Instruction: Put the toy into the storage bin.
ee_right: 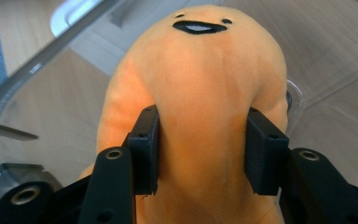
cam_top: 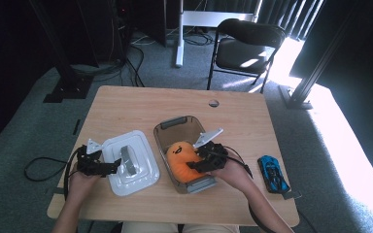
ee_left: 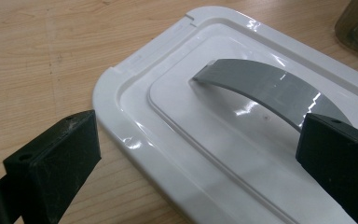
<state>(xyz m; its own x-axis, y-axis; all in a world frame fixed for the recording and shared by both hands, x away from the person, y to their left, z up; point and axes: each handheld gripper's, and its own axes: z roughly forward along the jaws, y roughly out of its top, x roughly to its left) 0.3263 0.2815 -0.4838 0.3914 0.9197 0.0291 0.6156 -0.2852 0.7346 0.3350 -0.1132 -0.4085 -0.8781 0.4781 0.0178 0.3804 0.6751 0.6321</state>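
- Working the put-away step: soft toy [cam_top: 183,160] sits in the clear box [cam_top: 171,127], so the job now looks like letting go cleanly, then bringing the lid across.
- Table [cam_top: 141,104]: pale wood-grain top, rounded corners, small round hole near the far edge. Flat and smooth, so the lid should slide or lift easily.
- Clear box: see-through smoky plastic, rounded oblong, grey clips at both short ends. It stands mid-table, slightly toward the near edge.
- Lid [ee_left: 177,93]: glossy white hard plastic, stepped rim, curved grey handle [ee_left: 261,88] arching over its centre. It lies flat left of the box, toward the near left corner.
- Soft toy: orange plush, rounded lump with a stitched black mouth and dot eyes; it gives under pressure. A hump still stands above the box rim, so it probably needs pressing down before the lid seats.
- Right gripper [ee_right: 200,149]: jaws part-spread, pads still against the toy's flanks. Best to draw straight back, not drag the plush out.
- Left gripper [ee_left: 196,154]: jaws wide apart, astride the lid's edge and handle, clamping nothing. Best to close squarely across the handle; the gloss looks slippery.
- Blue toy car [cam_top: 273,173]: hard, shiny, near the right edge, out of the way.
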